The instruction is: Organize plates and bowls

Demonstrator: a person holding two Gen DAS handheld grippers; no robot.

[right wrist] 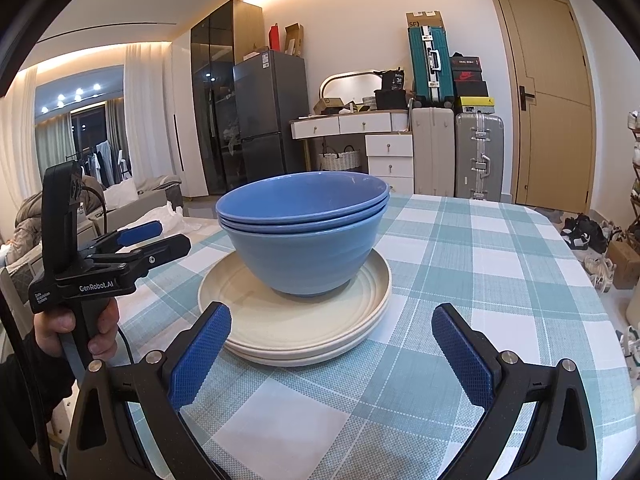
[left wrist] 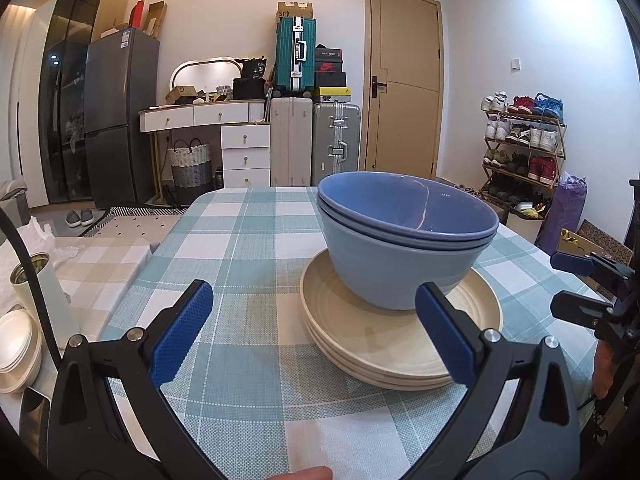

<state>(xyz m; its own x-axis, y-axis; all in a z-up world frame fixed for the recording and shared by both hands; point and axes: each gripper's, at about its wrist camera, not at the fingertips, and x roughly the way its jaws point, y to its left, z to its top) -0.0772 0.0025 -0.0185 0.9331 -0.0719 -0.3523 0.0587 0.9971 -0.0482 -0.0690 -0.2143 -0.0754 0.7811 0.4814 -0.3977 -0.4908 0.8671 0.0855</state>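
Observation:
Nested blue bowls sit upright on a stack of cream plates on the checked tablecloth. In the left wrist view this pile lies ahead and to the right of my left gripper, which is open and empty, its right finger just in front of the plates' rim. The right gripper shows at the right edge, its fingers apart. In the right wrist view the bowls and plates lie straight ahead of my open, empty right gripper. The left gripper, held by a hand, hovers left of the pile.
The checked table stretches bare to the right and behind the pile. Off its left edge stand a pale tumbler and stacked white bowls. Suitcases, a fridge and a shoe rack line the far walls.

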